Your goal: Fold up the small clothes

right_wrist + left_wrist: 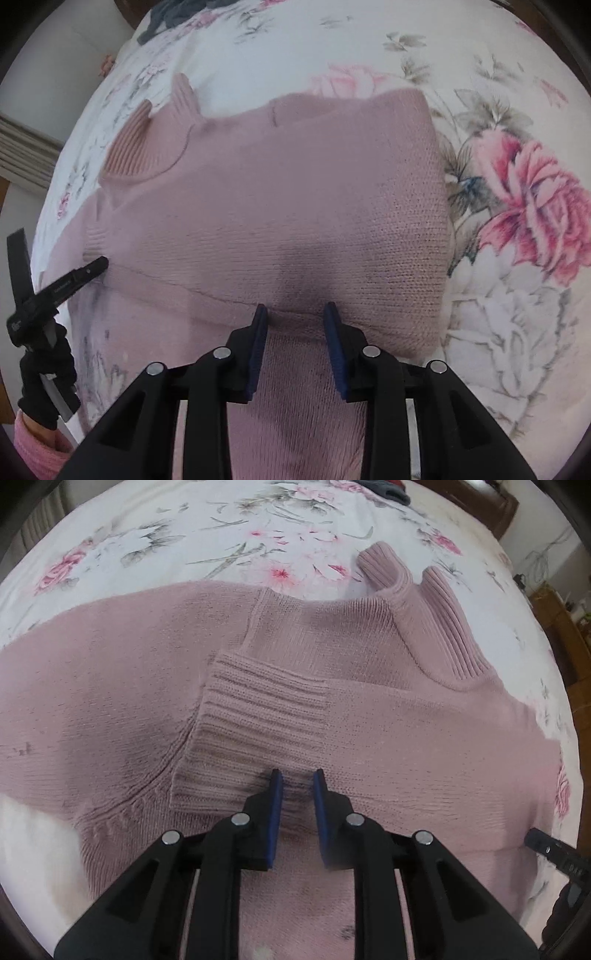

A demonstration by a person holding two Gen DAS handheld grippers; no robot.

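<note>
Pink sweater (369,635) has both sleeves tucked in; our left gripper (297,775) and right gripper (295,310) sit spread, so next we pinch the hem.

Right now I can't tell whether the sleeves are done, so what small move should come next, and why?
Probably lift the left hand-held gripper clear: its jaws stand open over the ribbed cuff, which already lies folded across the pink sweater. The right hand-held gripper is open too.
</note>
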